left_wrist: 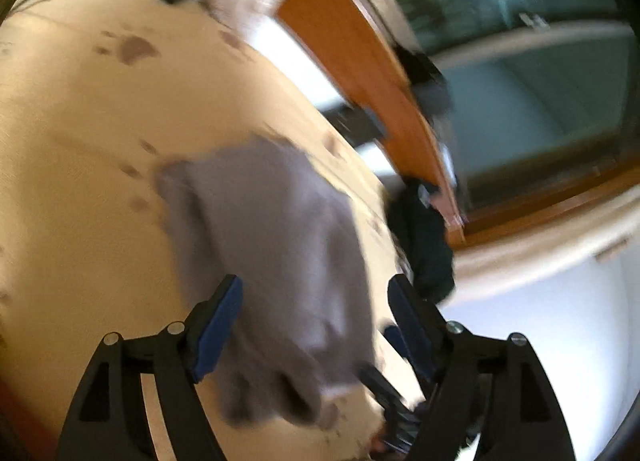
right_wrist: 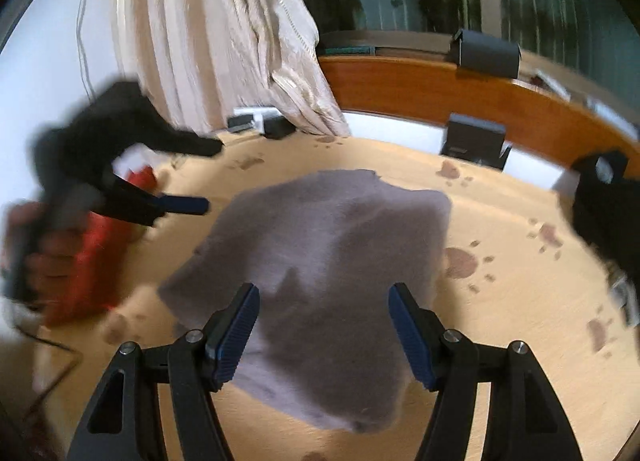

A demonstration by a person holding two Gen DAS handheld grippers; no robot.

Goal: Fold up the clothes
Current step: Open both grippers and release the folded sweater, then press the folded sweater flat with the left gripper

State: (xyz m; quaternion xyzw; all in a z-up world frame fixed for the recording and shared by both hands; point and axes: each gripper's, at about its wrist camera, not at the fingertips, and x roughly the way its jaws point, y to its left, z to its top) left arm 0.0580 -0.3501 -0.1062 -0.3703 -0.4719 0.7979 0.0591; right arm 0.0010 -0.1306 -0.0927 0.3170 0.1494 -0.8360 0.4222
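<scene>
Fingers on your left gripper (left_wrist: pixel 314 331) and right gripper (right_wrist: pixel 322 331) stood wide, empty, over the grey garment (right_wrist: pixel 320 261) lying crumpled on the bed (right_wrist: pixel 520 341); regrasping its edges seemed next.

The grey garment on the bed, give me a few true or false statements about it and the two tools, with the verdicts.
1. The grey garment lies on a cream cover with brown paw prints. True.
2. The right tool is clamped on the garment. False: its jaws stand open above the cloth, gripping nothing.
3. The left tool stands open. True.
4. A pale curtain hangs beyond the far edge of the cover. True.
5. The garment is bright red. False: it is grey; the red thing sits at the left, near the left tool.
</scene>
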